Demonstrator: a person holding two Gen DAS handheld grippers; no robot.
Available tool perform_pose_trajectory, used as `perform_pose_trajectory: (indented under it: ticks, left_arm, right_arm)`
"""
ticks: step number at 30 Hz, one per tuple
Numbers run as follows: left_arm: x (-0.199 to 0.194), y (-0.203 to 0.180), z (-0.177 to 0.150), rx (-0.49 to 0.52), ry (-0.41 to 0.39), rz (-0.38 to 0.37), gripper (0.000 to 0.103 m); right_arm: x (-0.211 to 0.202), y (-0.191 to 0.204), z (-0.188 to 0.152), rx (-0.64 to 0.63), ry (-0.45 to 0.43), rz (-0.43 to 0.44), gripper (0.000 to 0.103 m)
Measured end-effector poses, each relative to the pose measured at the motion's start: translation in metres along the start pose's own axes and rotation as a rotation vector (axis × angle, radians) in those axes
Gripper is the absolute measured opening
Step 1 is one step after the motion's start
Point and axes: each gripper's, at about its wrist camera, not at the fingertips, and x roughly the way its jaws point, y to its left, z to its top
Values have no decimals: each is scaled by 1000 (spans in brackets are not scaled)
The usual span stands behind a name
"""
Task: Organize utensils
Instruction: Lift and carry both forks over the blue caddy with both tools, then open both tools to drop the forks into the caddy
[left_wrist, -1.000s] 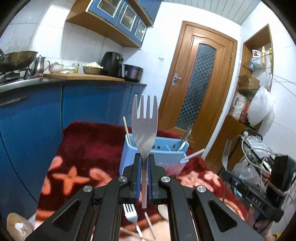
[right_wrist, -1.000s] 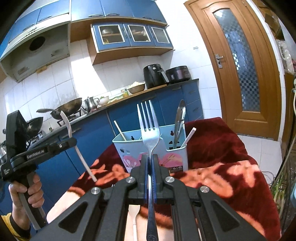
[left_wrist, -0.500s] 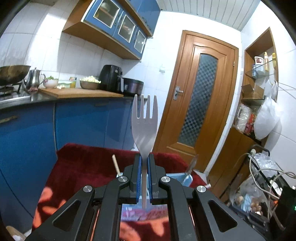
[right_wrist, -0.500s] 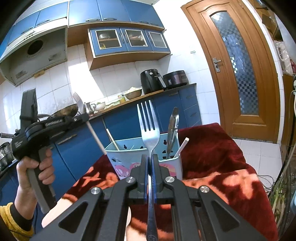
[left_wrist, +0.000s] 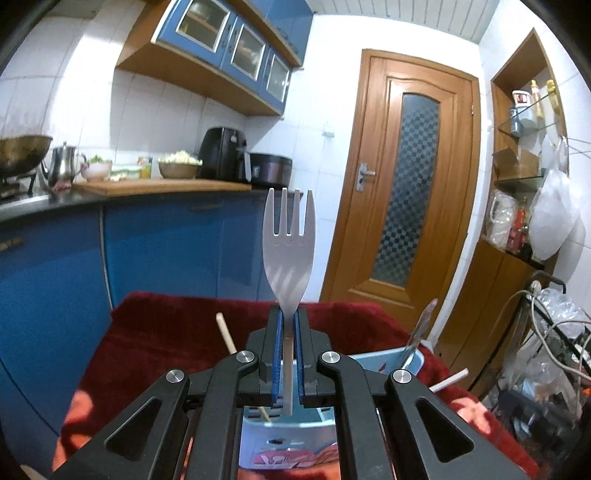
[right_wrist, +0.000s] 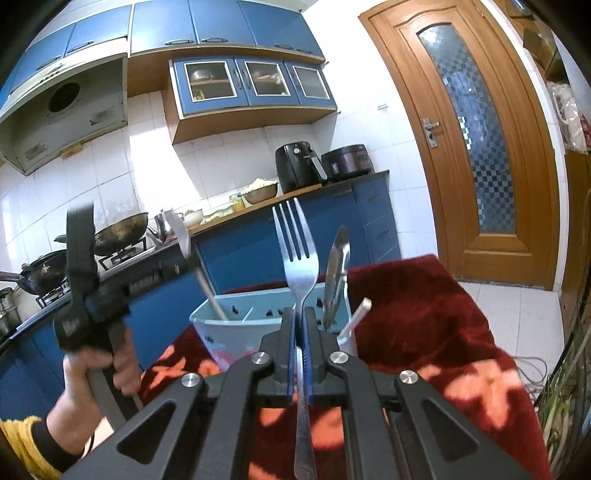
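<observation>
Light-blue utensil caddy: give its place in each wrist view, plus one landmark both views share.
Left wrist: utensil caddy bottom centre, mostly hidden behind the left claw.
Right wrist: centre, just behind the right claw, on the red blanket.
Shared landmark: black air fryer on the counter.

two forks: one white plastic fork above the light blue utensil caddy, one metal fork in front of it. one caddy. inside the caddy: one wooden stick, one metal spoon, one white straw. behind the caddy, two woks on the stove.
</observation>
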Motion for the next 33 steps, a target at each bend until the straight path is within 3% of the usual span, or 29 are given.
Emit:
perform_pose_trajectory:
  ticks: [10, 20, 24, 33]
  left_arm:
    - [16, 11, -21, -25, 62, -21, 6]
    - [28, 18, -29, -55, 105, -42, 6]
    - [30, 19, -33, -64, 116, -45, 6]
    - [25, 19, -35, -76, 136, -74, 6]
  right_arm:
    - [39, 6, 29, -25, -55, -31, 5]
    - [39, 13, 66, -55, -175, -51, 5]
    - [53, 13, 66, -77, -165, -65, 5]
    - [86, 0, 33, -79, -56, -85, 6]
